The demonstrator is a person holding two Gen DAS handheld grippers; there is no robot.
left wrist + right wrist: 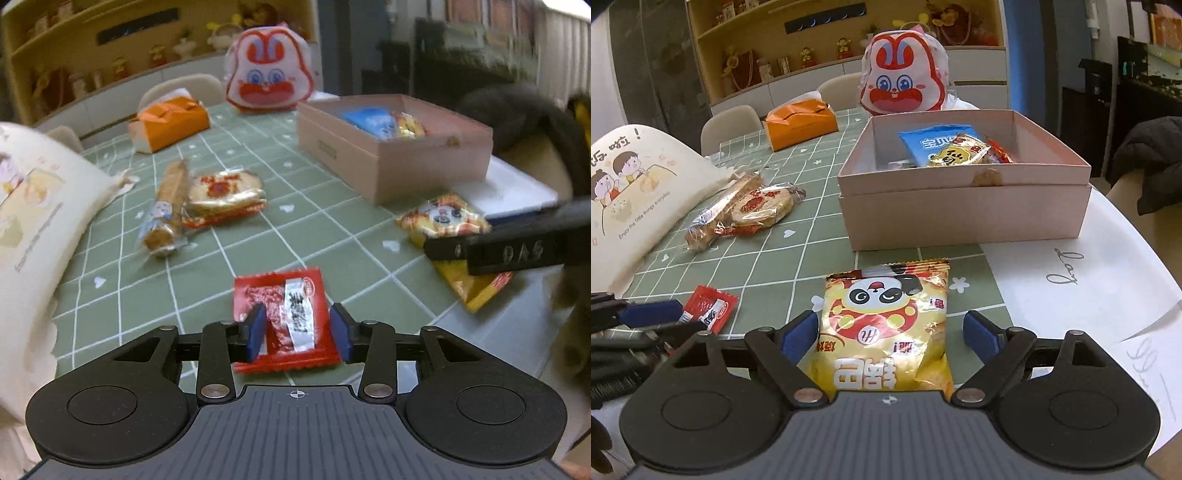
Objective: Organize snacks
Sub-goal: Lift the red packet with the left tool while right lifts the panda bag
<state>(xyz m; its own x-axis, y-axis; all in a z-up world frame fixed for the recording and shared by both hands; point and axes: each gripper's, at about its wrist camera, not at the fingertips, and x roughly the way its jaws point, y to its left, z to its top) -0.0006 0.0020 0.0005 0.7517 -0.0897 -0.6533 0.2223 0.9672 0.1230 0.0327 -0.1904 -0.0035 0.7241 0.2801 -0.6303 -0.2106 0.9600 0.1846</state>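
My left gripper (298, 332) is open, its blue pads on either side of a small red snack packet (284, 314) lying flat on the green checked tablecloth; the packet also shows in the right wrist view (711, 306). My right gripper (890, 338) is open around a yellow panda snack bag (886, 325) on the cloth, pads apart from its sides. That bag shows in the left wrist view (448, 225) under the right gripper's finger. A pink open box (964, 218) behind holds a blue packet (931, 142) and a rice cracker (960, 153).
A long wrapped biscuit (166, 210) and a round rice cracker pack (221, 195) lie at mid-left. An orange tissue box (801, 125), a red rabbit bag (905, 79), a cream cushion (631, 195) and a white mat (1089, 295) surround them.
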